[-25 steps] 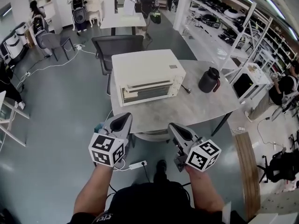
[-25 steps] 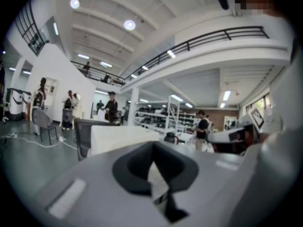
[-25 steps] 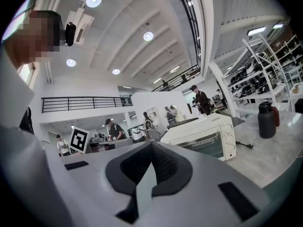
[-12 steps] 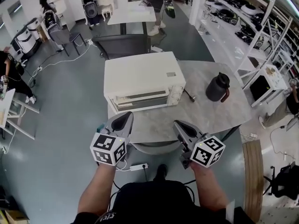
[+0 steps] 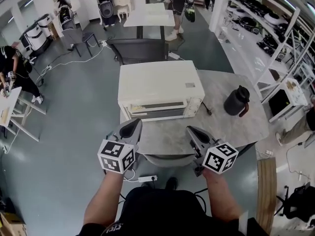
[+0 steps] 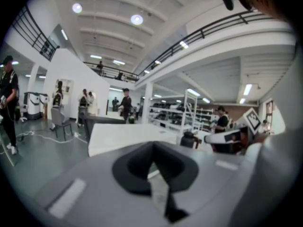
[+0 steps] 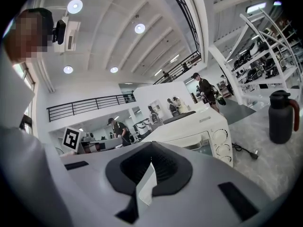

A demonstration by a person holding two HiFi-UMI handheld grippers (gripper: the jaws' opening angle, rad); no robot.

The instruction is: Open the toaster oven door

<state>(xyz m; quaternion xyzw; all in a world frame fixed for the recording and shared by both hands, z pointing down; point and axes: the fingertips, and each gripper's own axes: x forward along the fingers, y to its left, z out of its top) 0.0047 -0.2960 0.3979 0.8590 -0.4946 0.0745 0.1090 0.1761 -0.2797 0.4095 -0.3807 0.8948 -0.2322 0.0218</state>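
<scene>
White toaster oven door (image 5: 158,108) faces me, just up-frame of my left tool (image 5: 132,124) and right tool (image 5: 190,130); both closed tight, empty.

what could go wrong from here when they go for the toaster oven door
1. Both the left gripper and right gripper are shut and short of the toaster oven; a shut gripper would likely just bump its door.
2. The oven stands free on the smooth table; pulling could drag it toward the near edge.
</scene>
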